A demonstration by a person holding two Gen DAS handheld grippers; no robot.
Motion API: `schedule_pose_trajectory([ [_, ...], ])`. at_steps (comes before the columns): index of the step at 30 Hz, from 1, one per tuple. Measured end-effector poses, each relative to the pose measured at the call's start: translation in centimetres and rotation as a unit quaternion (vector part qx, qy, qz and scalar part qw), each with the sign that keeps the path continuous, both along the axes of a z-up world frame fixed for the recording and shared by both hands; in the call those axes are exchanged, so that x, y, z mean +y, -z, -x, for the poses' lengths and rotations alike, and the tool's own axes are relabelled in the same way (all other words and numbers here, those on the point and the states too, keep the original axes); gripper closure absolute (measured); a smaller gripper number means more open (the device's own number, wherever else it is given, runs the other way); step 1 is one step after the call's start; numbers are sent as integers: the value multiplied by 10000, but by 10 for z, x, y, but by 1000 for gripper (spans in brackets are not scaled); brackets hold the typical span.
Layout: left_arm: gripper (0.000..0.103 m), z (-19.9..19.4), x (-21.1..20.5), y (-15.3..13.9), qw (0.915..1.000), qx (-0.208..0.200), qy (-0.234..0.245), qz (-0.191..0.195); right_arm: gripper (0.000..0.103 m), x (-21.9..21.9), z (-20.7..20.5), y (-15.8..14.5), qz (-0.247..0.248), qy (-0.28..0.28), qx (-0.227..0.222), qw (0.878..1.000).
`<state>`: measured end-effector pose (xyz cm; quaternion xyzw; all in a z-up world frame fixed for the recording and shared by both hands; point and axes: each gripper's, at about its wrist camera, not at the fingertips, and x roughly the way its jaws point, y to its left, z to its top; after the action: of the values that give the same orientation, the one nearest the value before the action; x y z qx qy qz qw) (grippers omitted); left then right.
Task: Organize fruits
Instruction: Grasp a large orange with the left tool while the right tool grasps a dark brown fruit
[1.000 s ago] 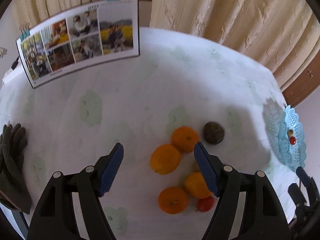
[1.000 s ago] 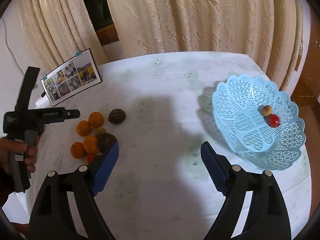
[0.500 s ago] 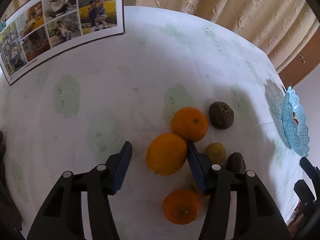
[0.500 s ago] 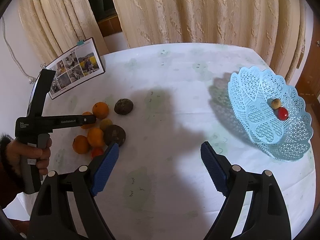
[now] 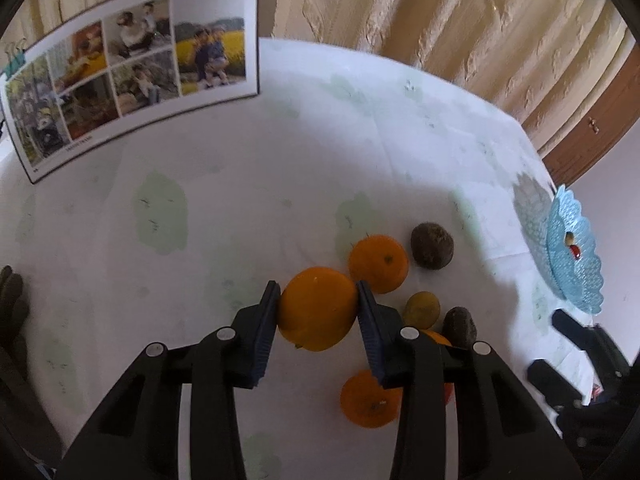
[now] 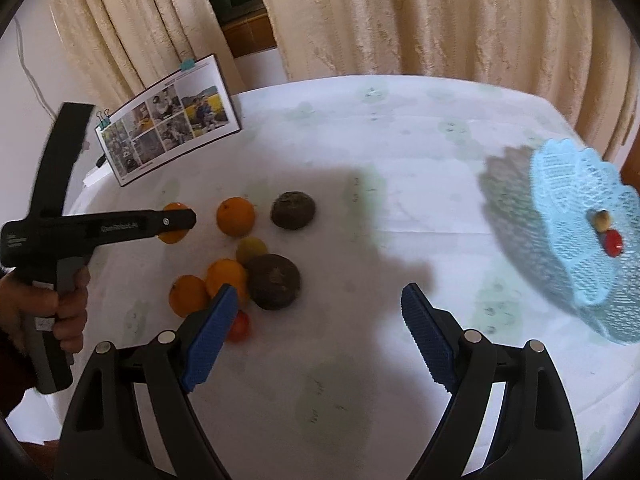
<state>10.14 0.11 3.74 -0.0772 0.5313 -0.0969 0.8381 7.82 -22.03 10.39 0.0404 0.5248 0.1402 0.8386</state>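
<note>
Orange fruit (image 5: pixel 317 308), blue pads (image 5: pixel 267 332), lt-blue lattice basket (image 6: pixel 576 200).

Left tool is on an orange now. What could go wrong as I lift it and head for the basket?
The left tool pinches the orange only near its pad tips, so it may slip out. A second orange sits right against the right pad and could get nudged. The blue basket is far across the table.

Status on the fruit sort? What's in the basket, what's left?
Done: the light-blue lattice plastic basket holds two small fruits, a red one and a tan one. In hand: the left gripper is shut on a large orange; the right gripper is open, holding nothing. Left: the loose pile on the white tablecloth, including three oranges, two dark brown fruits, a yellowish one, a small red one.
</note>
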Motion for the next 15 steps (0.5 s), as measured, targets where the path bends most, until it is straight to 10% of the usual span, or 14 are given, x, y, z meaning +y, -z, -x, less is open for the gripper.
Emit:
schedule_pose_trajectory([
  [15,64,17,22,-26,9995,-149,-272,48,45,30,-10,43,175,-571,439,9973],
])
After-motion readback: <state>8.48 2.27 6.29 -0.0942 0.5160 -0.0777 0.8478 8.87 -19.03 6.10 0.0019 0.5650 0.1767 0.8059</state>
